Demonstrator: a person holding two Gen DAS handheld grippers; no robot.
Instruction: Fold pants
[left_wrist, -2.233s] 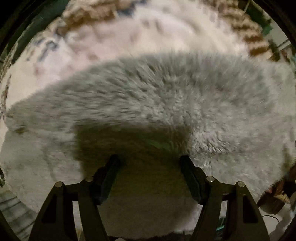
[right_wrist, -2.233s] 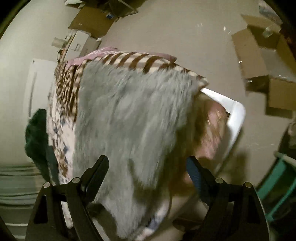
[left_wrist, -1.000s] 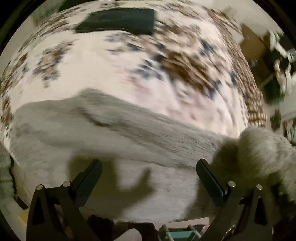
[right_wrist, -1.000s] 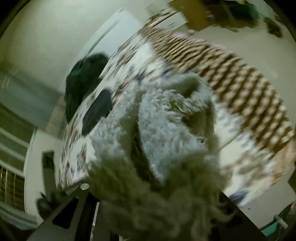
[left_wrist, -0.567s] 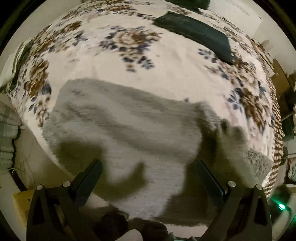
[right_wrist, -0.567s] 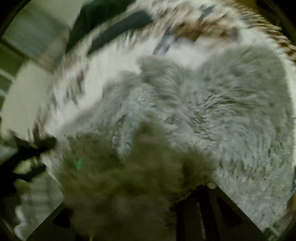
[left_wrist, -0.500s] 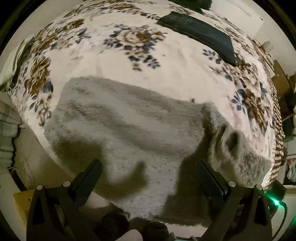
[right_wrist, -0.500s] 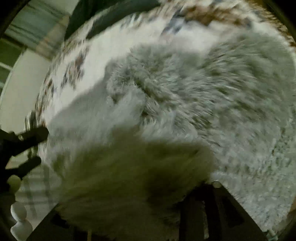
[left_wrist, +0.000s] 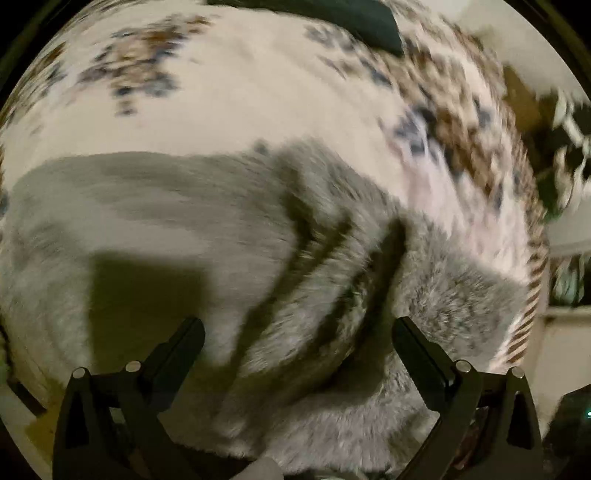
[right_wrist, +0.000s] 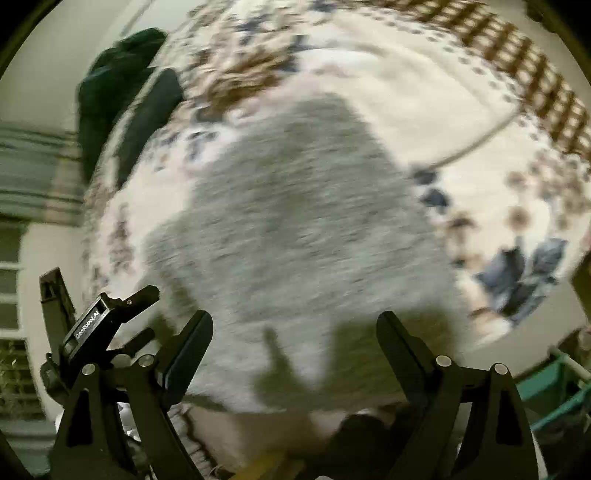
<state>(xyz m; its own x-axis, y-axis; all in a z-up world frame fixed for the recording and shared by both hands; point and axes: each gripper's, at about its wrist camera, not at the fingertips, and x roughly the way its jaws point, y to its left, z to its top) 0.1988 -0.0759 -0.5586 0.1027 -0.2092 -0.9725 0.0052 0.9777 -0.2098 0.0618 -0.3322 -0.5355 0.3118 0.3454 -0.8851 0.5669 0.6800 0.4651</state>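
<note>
The fluffy grey pants (left_wrist: 184, 221) lie on a floral bedspread (left_wrist: 229, 92). In the left wrist view their right part is bunched into thick folds (left_wrist: 332, 258). My left gripper (left_wrist: 297, 332) is open and empty just above the folds. In the right wrist view the pants (right_wrist: 295, 221) lie as a flat folded stack, blurred by motion. My right gripper (right_wrist: 293, 326) is open and empty above their near edge. The left gripper's body (right_wrist: 99, 325) shows at the lower left of that view.
A dark green folded garment (left_wrist: 332, 18) lies on the far side of the bed; it also shows in the right wrist view (right_wrist: 147, 110). The bedspread's brown checked border (right_wrist: 535, 74) hangs at the far right. A teal frame (right_wrist: 554, 387) stands beside the bed.
My right gripper has let go of the fluffy pants and drawn back, now open above them. The left view has swung closer to the bunched folds.
</note>
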